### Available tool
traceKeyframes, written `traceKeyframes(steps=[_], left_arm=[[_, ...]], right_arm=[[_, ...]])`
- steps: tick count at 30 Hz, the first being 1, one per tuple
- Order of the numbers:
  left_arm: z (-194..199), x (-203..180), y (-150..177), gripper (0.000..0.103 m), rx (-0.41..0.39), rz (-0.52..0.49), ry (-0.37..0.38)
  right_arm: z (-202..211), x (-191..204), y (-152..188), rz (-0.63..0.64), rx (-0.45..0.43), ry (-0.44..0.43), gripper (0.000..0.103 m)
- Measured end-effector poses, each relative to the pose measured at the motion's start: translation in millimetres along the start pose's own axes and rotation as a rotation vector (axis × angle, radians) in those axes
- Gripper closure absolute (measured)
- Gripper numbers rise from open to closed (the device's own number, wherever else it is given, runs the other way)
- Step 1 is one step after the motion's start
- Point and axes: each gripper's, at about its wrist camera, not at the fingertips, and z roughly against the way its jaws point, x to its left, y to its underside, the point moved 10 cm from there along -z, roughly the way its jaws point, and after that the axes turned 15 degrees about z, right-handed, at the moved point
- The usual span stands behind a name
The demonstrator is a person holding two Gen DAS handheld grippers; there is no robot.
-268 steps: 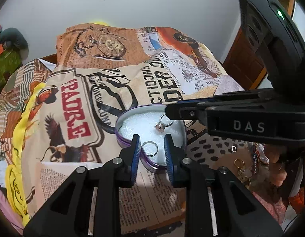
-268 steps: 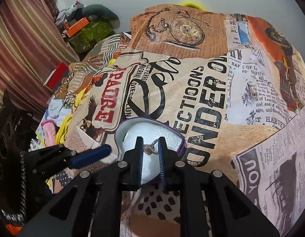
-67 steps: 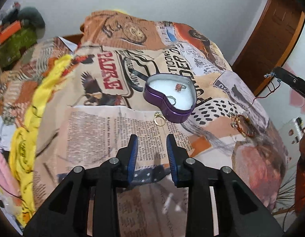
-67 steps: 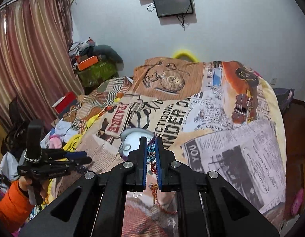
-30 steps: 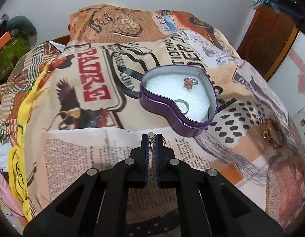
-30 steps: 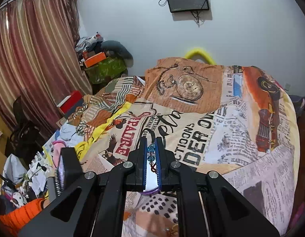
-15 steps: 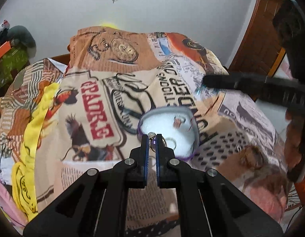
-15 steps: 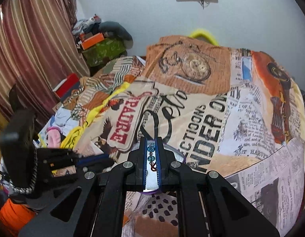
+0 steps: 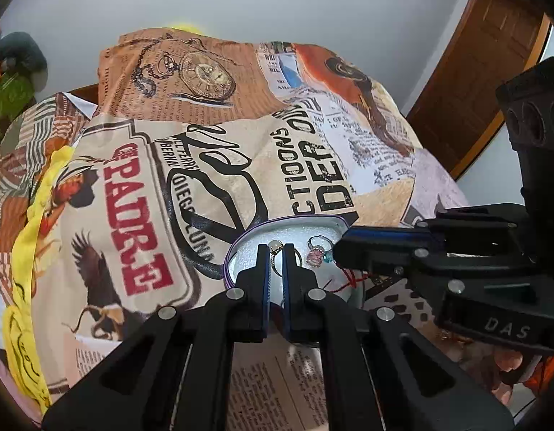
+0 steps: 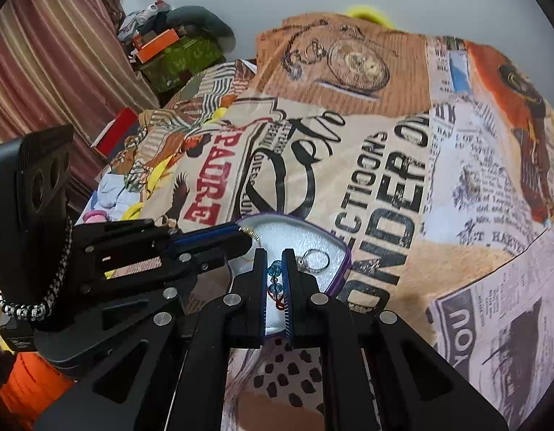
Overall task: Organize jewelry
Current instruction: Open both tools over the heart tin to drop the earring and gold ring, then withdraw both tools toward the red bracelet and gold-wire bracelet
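Left gripper [image 9: 276, 251] pinched on a gold ring [image 9: 275, 249], mostly hidden between the fingers. Right gripper [image 10: 275, 256] clamped on a blue-bead bracelet [image 10: 275, 280]. Both over the heart tin [image 10: 340, 273]; pink-stone ring [image 9: 316, 255] inside, tin's near rim occluded.

heart-shaped purple tin [image 9: 229, 256], white foam lining, open on the printed bedspread; pink-stone ring [image 9: 317, 254] lies inside; gold ring [image 9: 276, 255] and blue-bead red-cord piece [image 10: 275, 277] are each held above it
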Motion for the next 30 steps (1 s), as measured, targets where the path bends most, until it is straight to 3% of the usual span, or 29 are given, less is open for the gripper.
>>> traceKeyframes(steps=[5,8,12,18,20,25,30], left_arm=[[-3,0,3,0.097,0.008,-0.021,-0.001],[4,3,3,0.092,-0.014,-0.029,-0.022],[19,13,4,0.074,-0.057,-0.016,-0.039],[38,21,15,0.067,-0.066,-0.022,-0.047],[43,22,19,0.063,-0.071,-0.022,-0.052],[52,20,28,0.059,-0.066,-0.020,-0.044],[62,10,36,0.056,-0.059,-0.029,-0.039]], right_arm=[[-4,0,7,-0.030,0.019,-0.040,0.096],[-3,1,8,-0.028,0.015,-0.034,0.096],[-1,4,9,0.009,0.020,-0.006,0.096],[-2,9,13,0.063,0.052,0.018,0.095],[0,9,13,0.070,0.051,0.040,0.092],[10,6,16,0.098,0.039,0.118,0.064],[27,5,20,0.145,0.043,0.183,0.061]])
